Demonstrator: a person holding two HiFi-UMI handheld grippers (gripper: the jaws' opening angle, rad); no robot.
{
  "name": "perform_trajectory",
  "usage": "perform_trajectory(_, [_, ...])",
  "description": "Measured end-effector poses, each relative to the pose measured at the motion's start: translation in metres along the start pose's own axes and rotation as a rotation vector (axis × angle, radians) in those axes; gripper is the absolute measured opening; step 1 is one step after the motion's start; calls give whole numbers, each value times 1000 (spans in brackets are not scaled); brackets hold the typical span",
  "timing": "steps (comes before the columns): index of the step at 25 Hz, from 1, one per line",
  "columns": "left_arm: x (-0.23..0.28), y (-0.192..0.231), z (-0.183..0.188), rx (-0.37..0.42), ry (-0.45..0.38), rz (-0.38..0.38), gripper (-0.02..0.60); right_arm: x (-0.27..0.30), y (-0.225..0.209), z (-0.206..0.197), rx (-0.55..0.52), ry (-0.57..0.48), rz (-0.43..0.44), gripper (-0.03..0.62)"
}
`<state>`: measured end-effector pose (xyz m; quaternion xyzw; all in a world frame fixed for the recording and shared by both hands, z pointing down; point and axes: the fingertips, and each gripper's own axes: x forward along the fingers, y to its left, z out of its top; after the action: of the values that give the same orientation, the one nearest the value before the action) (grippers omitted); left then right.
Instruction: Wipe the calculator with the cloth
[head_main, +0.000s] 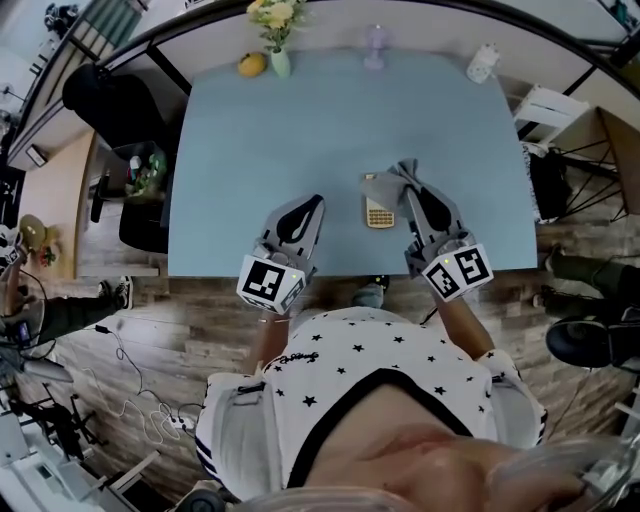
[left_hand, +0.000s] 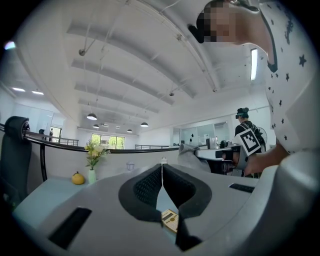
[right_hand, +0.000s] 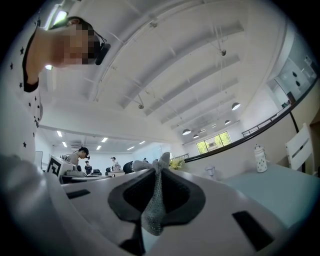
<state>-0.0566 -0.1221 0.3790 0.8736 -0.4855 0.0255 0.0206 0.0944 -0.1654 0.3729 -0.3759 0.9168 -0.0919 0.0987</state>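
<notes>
- Calculator (head_main: 379, 213) lay flat near the tabletop's (head_main: 300, 120) near edge, right of centre, with the bunched cloth (head_main: 398, 180) at its far end and apparently overlapping it.
- Right tool (head_main: 412, 195) was clenched on the cloth, and only a thin fold ran between its jaws in the right gripper view. A drag against the tabletop could have pulled that fold free.
- Left tool (head_main: 318, 200) was clenched on nothing and stood apart from the calculator, on its left. Nothing pinned the calculator, so a wiping stroke toward the person might have slid it off the near edge.
- With the cloth gathered in a lump rather than spread, a pass was likely to cover only part of the face and leave the keys untouched.
- If the right tool came down too low, its hard tips rather than the cloth could have pressed or scraped the keys.
</notes>
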Motion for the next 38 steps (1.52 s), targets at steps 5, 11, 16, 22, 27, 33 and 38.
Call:
perform_trajectory(5, [9,-8,-2,4,6,18,31,-3,-12,-1,5,9,15,32])
perform_trajectory(11, [16,-12,-2,6,0,49,31,-3,-22,-3,-1,25,38,32])
perform_trajectory(16, [18,-12,-5,4,1,74,31,0,-30,-6,-6,37,45,32])
perform_trajectory(22, [17,-5,-8,-6,18,85,31,6,-33,-12,4,50,38,32])
perform_trajectory(27, [21,6,-8,0,25,75,31,15,-37,-19,10,64,15,32])
perform_trajectory(33, [17,21,-6,11,48,78,31,36,-38,-47,18,138,1,32])
perform_trajectory(38, [11,34,-4,11,52,97,31,51,-50,-82,-9,228,-24,32])
